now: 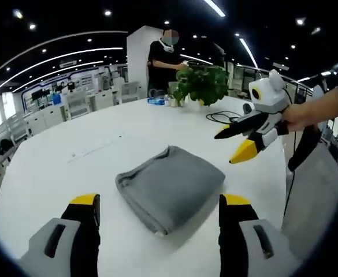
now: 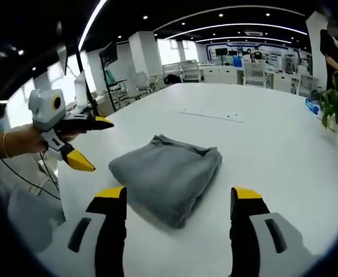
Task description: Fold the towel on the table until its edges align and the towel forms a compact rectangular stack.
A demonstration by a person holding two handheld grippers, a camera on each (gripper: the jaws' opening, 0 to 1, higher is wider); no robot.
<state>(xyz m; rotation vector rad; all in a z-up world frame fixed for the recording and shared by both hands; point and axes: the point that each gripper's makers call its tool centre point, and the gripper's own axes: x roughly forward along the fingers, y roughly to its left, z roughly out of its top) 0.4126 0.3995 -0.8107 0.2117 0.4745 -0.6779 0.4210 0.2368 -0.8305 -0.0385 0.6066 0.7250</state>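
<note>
Counter: we see a wide white counter (image 1: pixel 53 173), with the work going on at its near side.
Plant: a green potted plant (image 1: pixel 202 83) stands at the counter's far side, with a black cable (image 1: pixel 223 117) lying near it and a person (image 1: pixel 164 57) standing behind.
Towel: the grey towel (image 1: pixel 171 187) lies flat on the counter between our two tongs, already folded into a thick, roughly rectangular stack with layered edges showing along one side (image 2: pixel 169 173).
Left tongs: our left tongs (image 1: pixel 156 202) hover just short of the towel, jaws spread wide and holding nothing; in the right gripper view they hang to the left of the towel (image 2: pixel 88 144), clear of it.
Right tongs: our right tongs (image 2: pixel 177 196) are likewise wide apart and empty, seen lifted off to the right in the left gripper view (image 1: pixel 238 144).
Progress: we judge the folding essentially done.
Remaining: at most a small tidy of the slightly uneven edges.
</note>
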